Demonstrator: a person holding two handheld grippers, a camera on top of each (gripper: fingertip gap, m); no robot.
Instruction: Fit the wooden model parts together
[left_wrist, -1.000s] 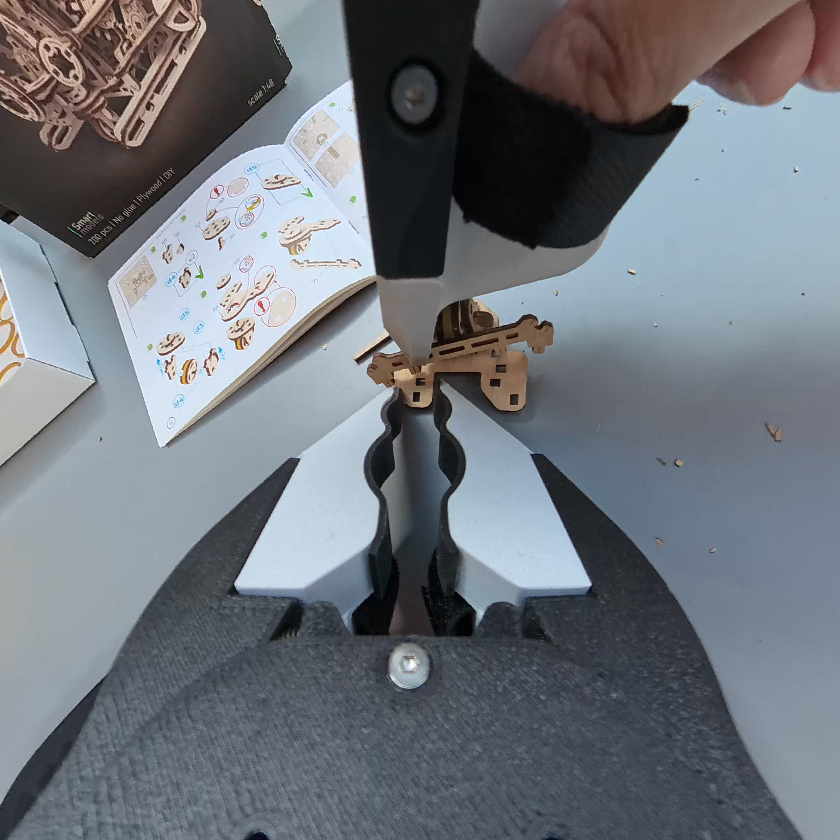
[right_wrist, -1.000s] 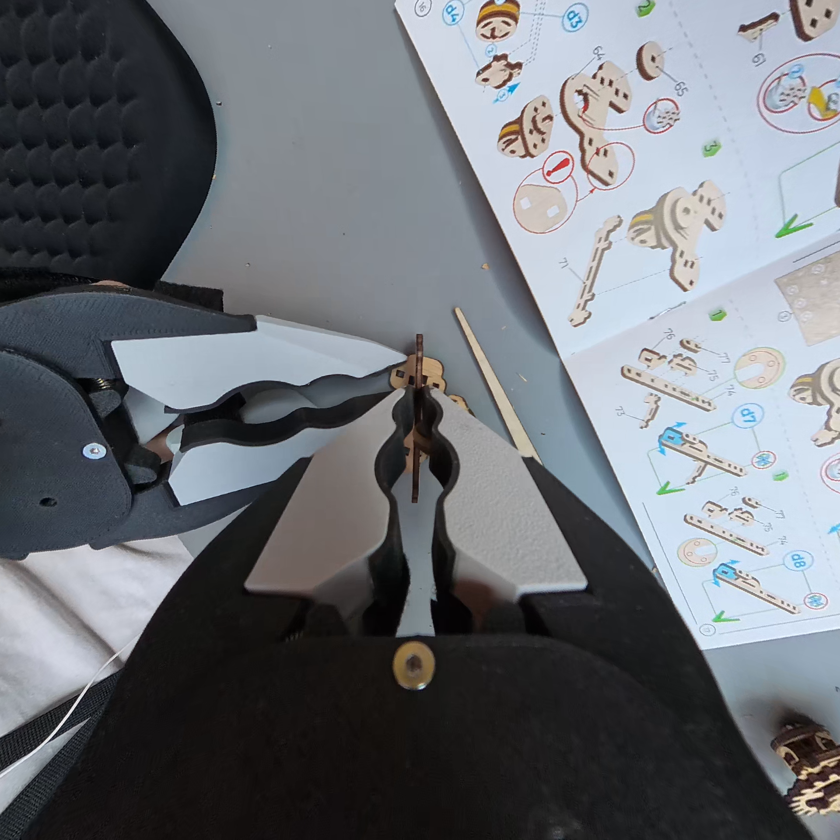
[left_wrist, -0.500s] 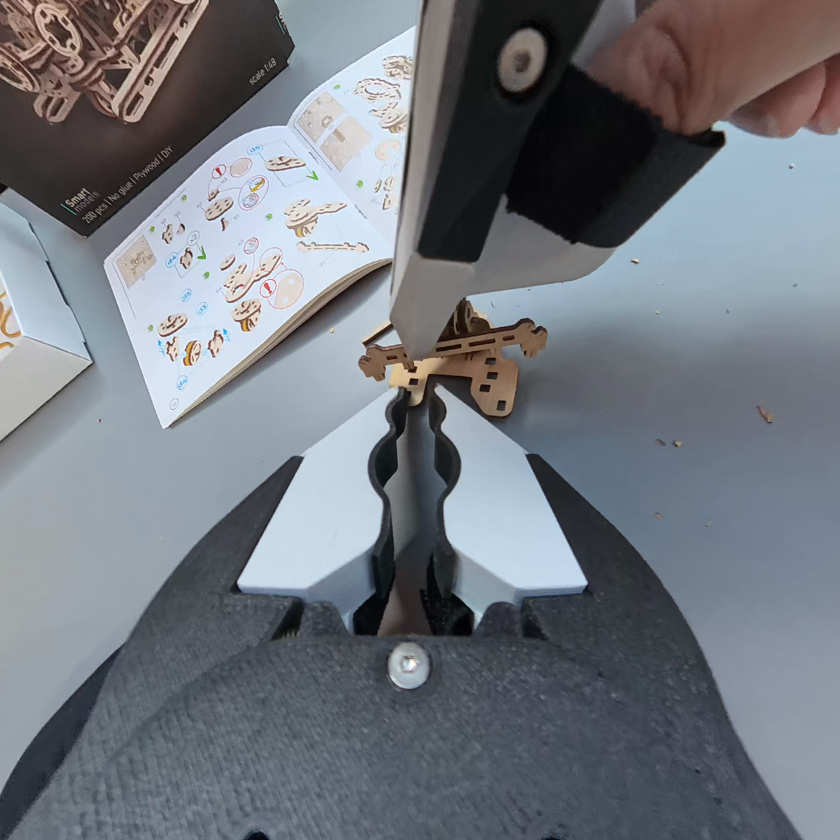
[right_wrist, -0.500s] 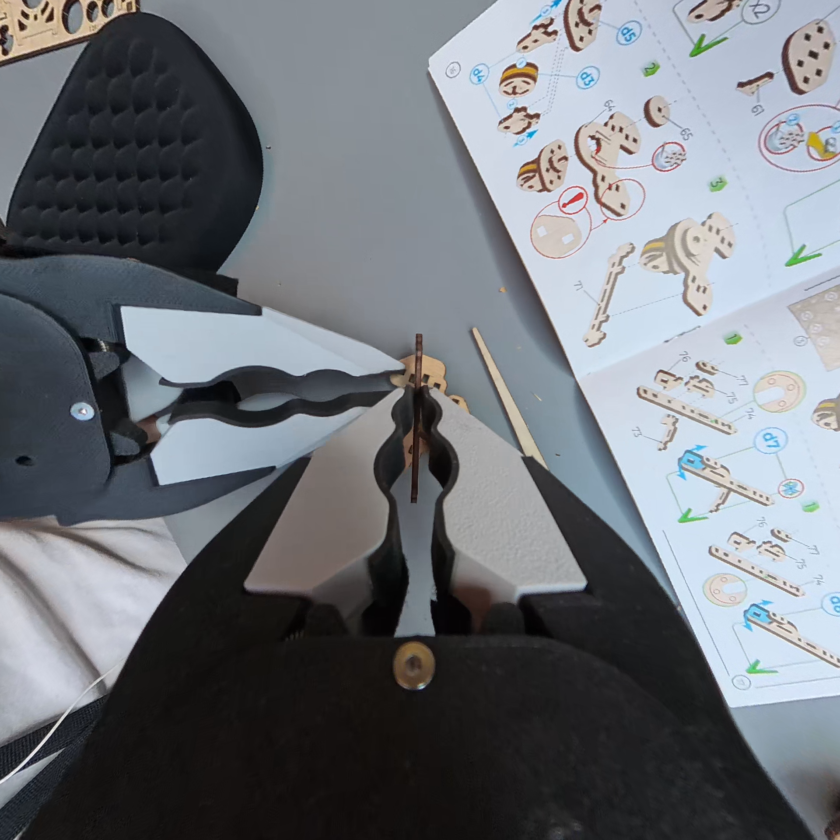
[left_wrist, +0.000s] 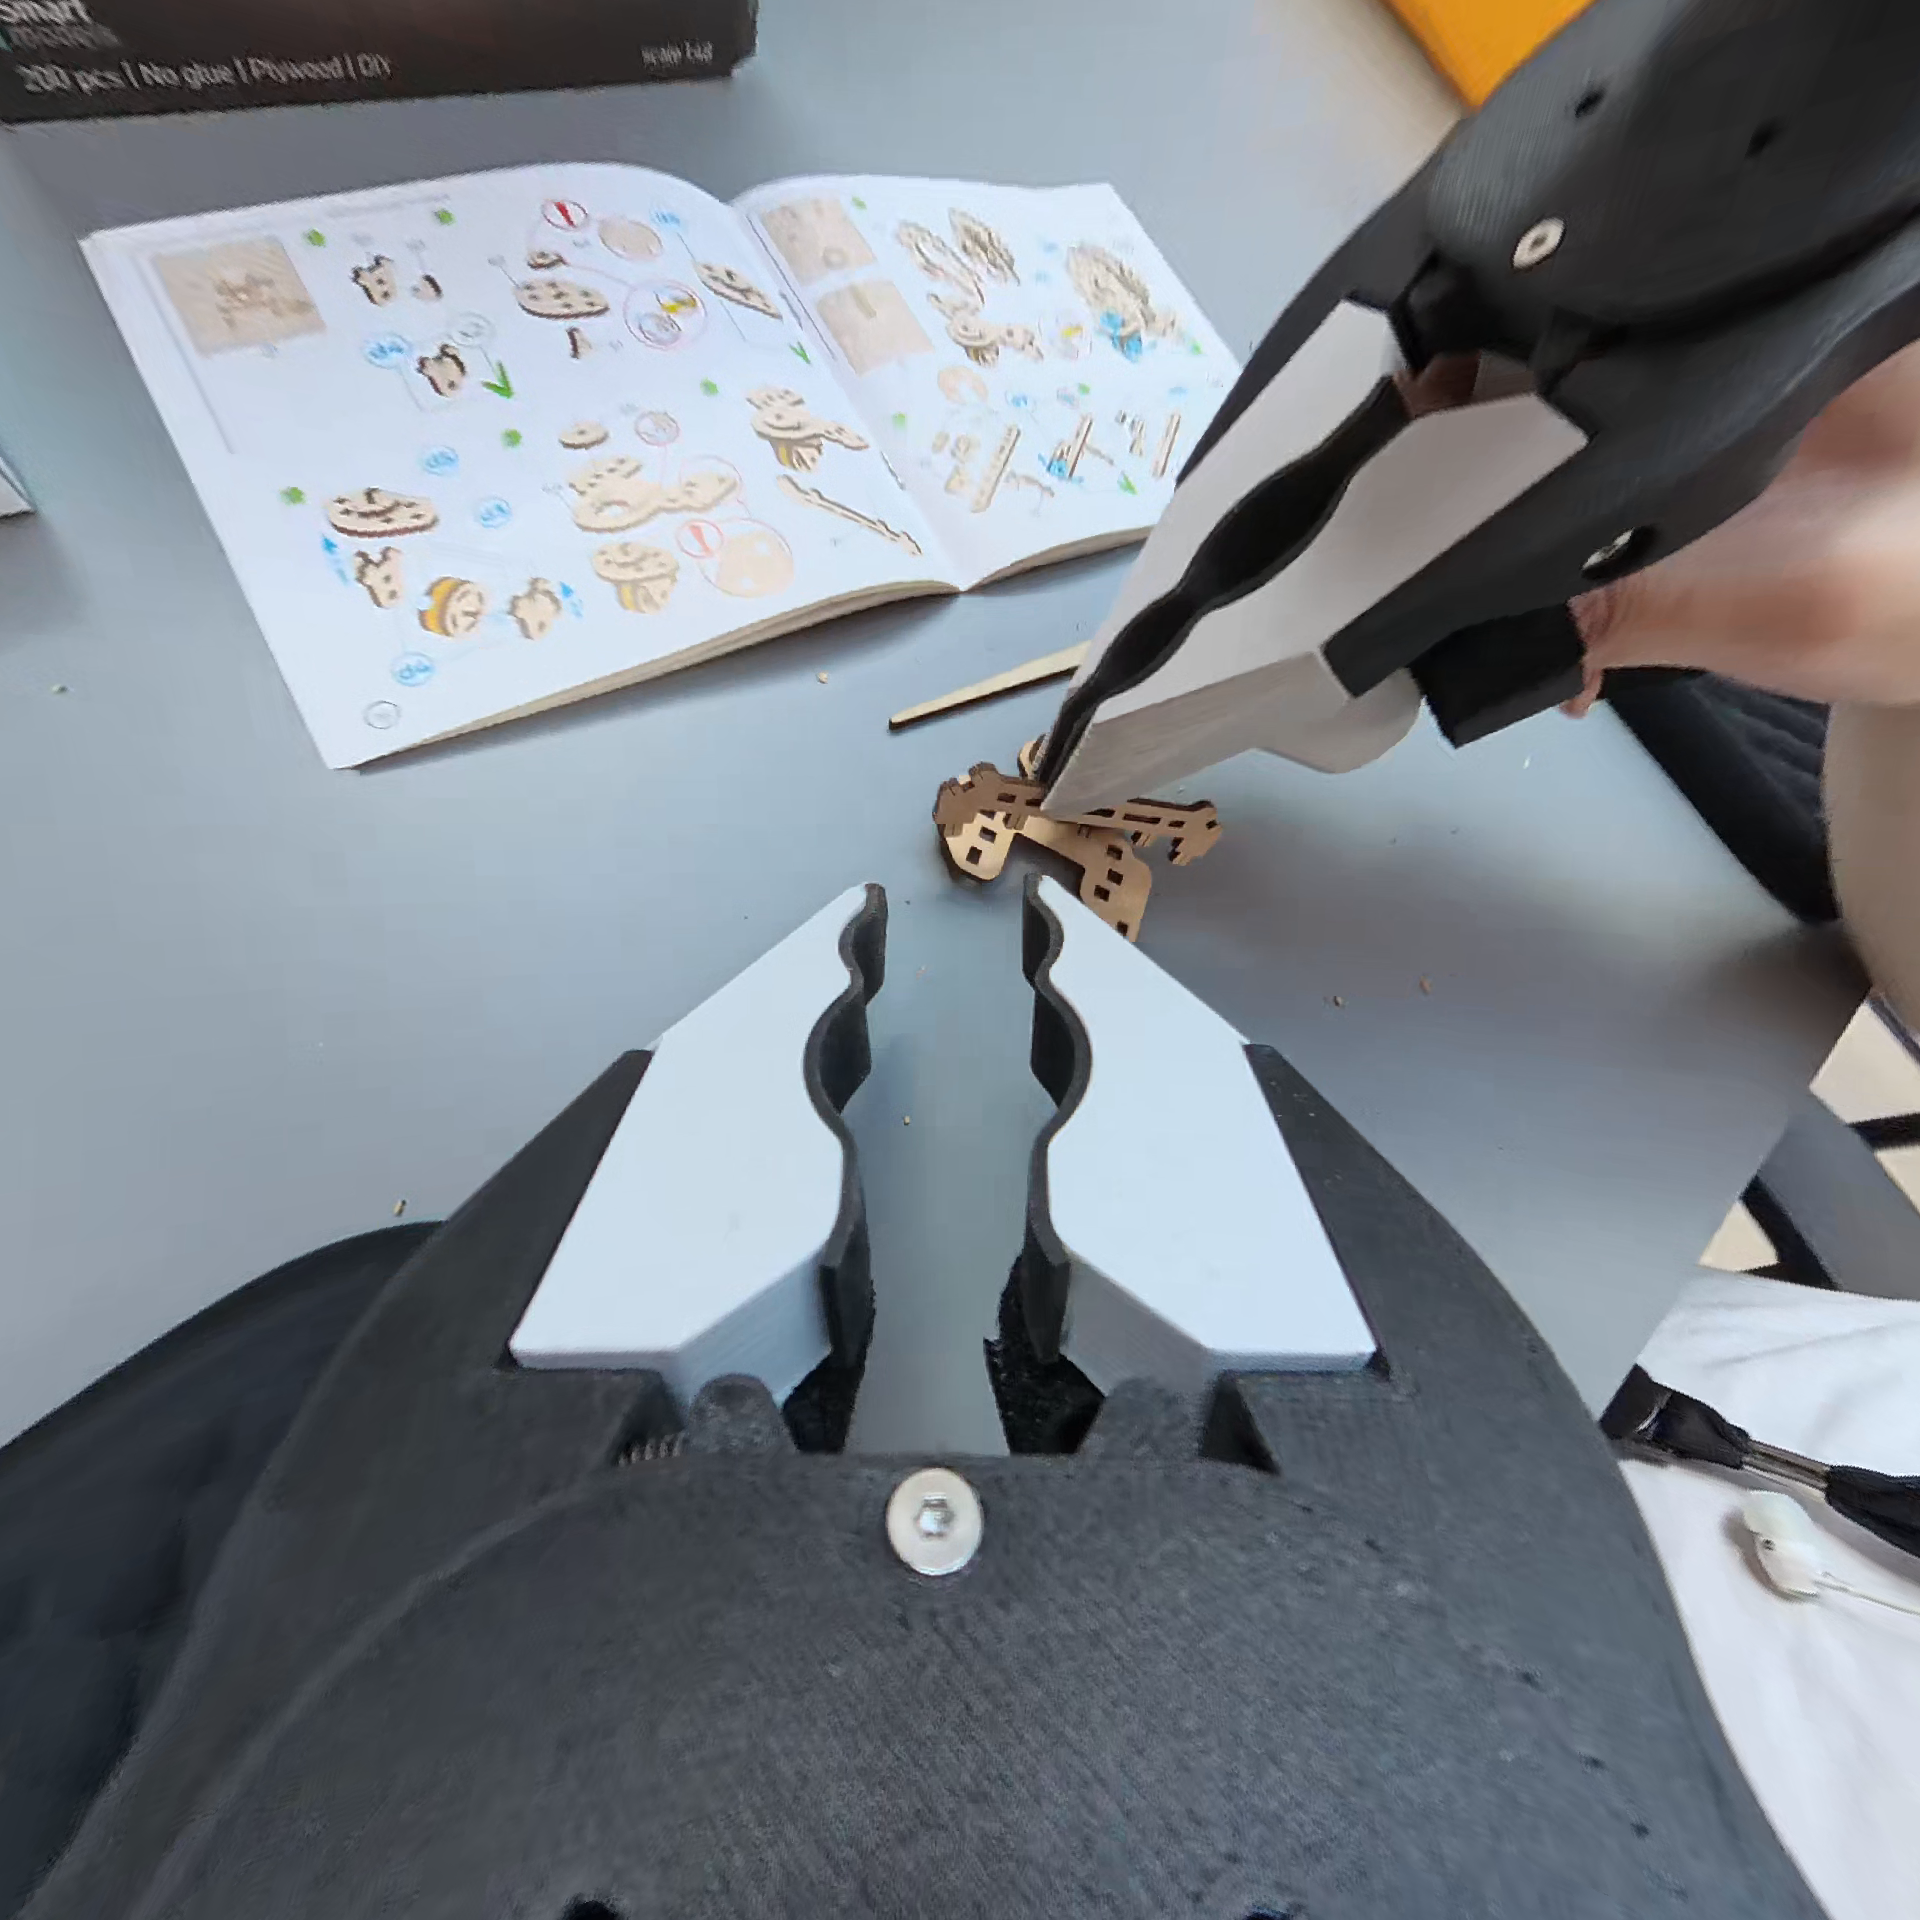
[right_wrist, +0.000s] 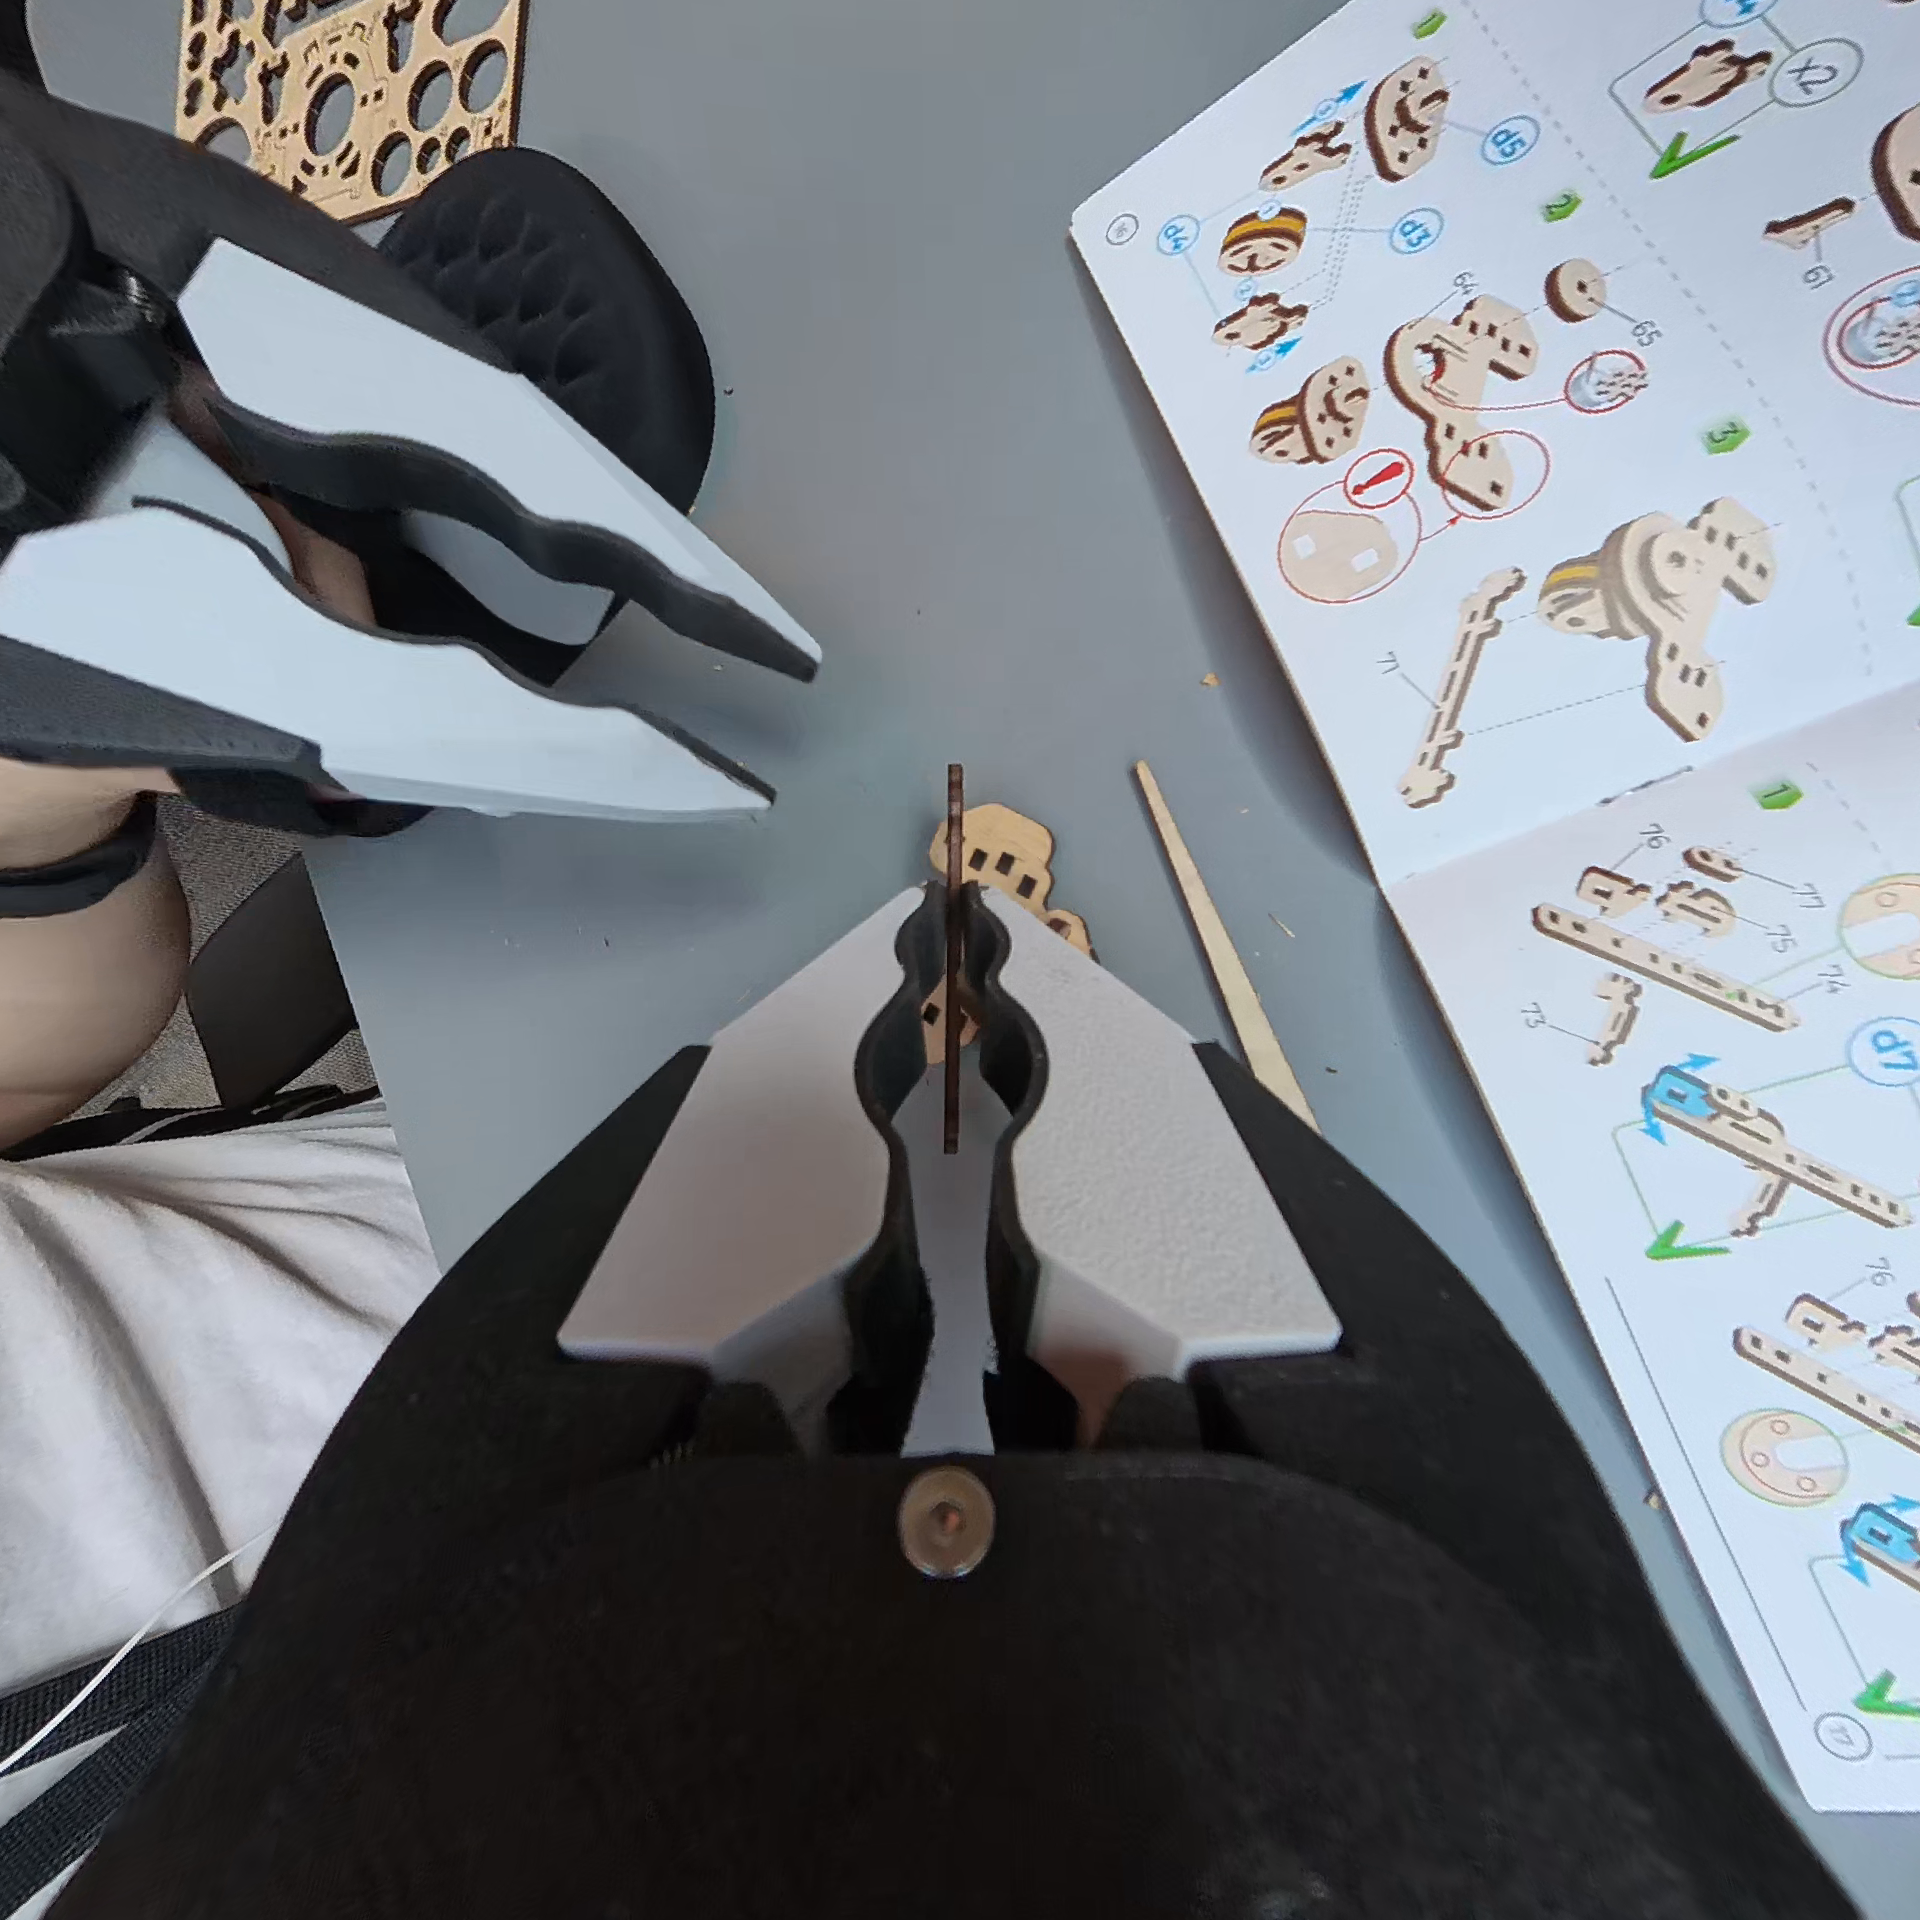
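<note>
— Grey counter (left_wrist: 312, 987), going left to right: what do you count?

— One open booklet (left_wrist: 582, 436) at the left. One thin wooden stick (left_wrist: 987, 688) just past its edge. Then one wooden model piece (left_wrist: 1081, 847) resting on the counter.

— And the grippers?

— Two. The left gripper (left_wrist: 954, 902) is released, fingers apart with nothing between them, just short of the model piece. The right gripper (right_wrist: 954, 902) is clenched on a flat wooden strip (right_wrist: 953, 821) standing on edge on that piece.

— Anything else?

— One punched-out wooden sheet (right_wrist: 343, 94) at the top of the right wrist view, and one dark box (left_wrist: 374, 42) behind the booklet.
</note>
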